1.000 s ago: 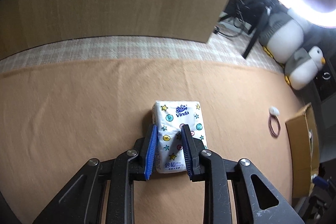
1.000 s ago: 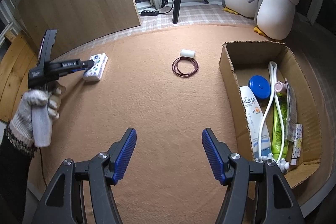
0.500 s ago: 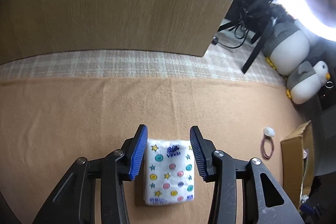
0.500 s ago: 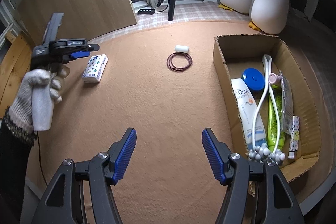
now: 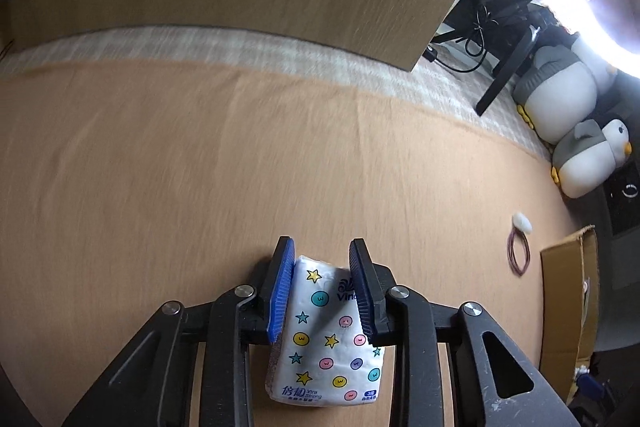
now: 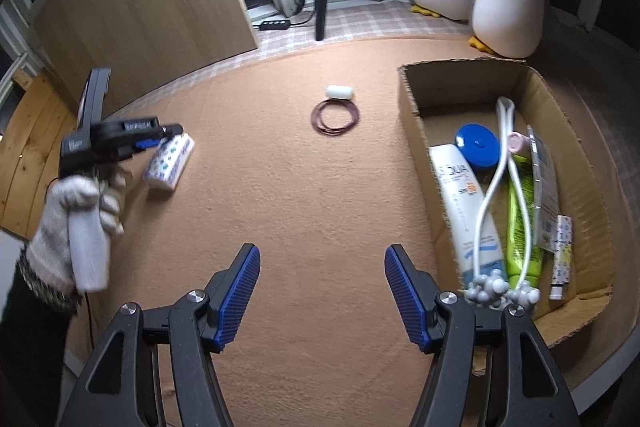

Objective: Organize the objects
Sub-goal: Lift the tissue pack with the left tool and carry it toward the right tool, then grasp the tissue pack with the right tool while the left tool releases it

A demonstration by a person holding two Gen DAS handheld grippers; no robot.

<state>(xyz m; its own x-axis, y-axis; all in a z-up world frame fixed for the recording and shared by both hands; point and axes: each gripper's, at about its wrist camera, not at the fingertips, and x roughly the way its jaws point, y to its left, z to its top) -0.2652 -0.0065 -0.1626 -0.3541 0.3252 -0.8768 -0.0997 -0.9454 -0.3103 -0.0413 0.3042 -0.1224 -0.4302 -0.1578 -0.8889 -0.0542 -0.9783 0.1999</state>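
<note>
L gripper (image 5: 322, 287) jaws just closing, clamped on tissue pack (image 5: 328, 339) sides, pack on tan mat (image 5: 160, 187). Long axis runs along fingers, logo end pointing away. R gripper (image 6: 322, 295) jaws apart, empty.

Left claw (image 5: 322, 291) closing, right claw (image 6: 322, 301) agape

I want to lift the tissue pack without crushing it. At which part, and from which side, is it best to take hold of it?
Take the tissue pack across its narrow width, pads on the two long side faces near one end, coming steeply from above. It lies flat on the orange cloth, so only those sides are free. The left gripper, jaws just closing, already straddles it so. It is soft, so squeeze gently.
</note>
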